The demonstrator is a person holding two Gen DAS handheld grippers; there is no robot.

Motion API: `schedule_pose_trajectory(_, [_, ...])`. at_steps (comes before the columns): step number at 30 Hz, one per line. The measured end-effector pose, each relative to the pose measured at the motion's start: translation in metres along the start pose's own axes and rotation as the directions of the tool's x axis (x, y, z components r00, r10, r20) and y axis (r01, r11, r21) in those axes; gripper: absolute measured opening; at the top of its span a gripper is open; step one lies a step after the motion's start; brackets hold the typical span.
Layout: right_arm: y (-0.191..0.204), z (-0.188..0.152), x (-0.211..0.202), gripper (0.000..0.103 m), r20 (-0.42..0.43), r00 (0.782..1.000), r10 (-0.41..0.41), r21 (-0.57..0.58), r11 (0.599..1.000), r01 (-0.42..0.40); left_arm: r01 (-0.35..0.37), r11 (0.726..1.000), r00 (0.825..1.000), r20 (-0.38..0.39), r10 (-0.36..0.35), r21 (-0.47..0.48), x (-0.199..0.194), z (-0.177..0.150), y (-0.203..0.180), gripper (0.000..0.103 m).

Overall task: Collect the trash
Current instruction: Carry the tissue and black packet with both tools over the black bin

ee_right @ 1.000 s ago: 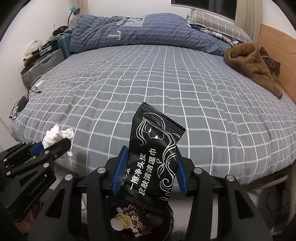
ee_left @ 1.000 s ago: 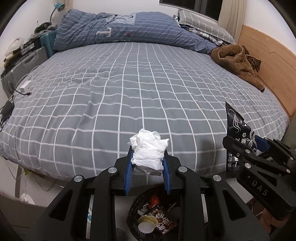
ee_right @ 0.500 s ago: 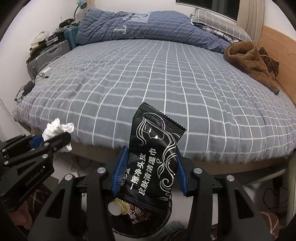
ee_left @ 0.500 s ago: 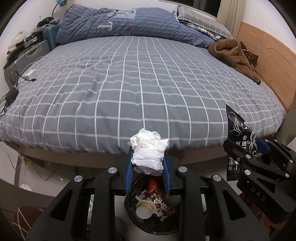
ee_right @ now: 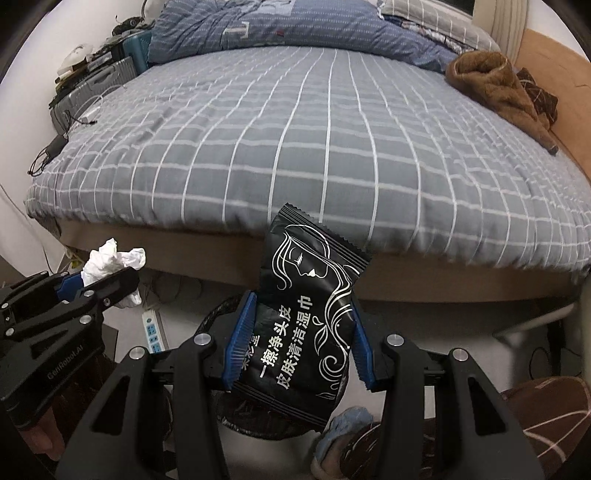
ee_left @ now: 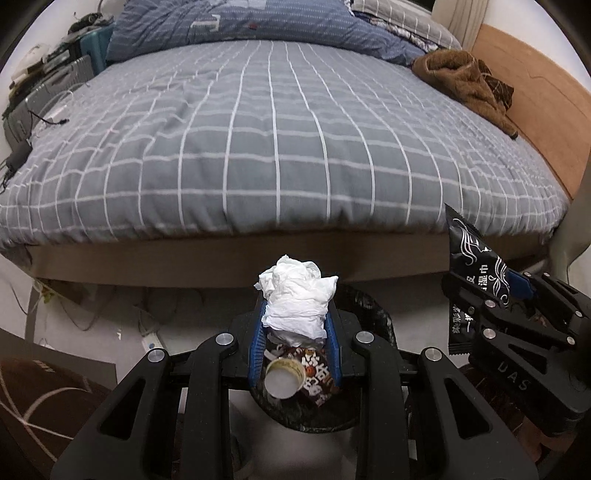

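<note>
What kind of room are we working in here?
A bedroom, most likely: a large bed with a grey checked cover, a rumpled blue duvet and a wooden headboard.

Below my left claw (ee_left: 295,325) the trash bin (ee_left: 373,306) stands open on the floor, its mouth partly filled by a cup (ee_left: 282,382) and wrappers, with room above them. The crumpled tissue (ee_left: 295,299) between my pads hangs over that opening. Ahead, the bed (ee_left: 277,147) edge blocks any forward pass at this height. My right claw (ee_right: 299,347) crowds in close alongside, its black packet (ee_right: 303,325) over the same bin. A power strip (ee_right: 153,328) lies on the floor to the left.
</note>
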State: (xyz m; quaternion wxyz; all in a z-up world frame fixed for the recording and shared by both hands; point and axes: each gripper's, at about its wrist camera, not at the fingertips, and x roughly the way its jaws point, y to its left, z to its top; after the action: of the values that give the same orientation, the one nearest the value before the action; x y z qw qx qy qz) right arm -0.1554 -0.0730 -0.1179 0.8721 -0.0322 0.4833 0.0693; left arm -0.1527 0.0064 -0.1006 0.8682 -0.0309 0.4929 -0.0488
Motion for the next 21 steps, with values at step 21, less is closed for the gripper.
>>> schedule_pose_trajectory(21, [0.023,-0.021,0.091,0.051,-0.204,0.978,0.035,-0.043,0.998,-0.044,-0.081,0.995,0.987,-0.142,0.072,-0.055,0.061,-0.025,0.042,0.026])
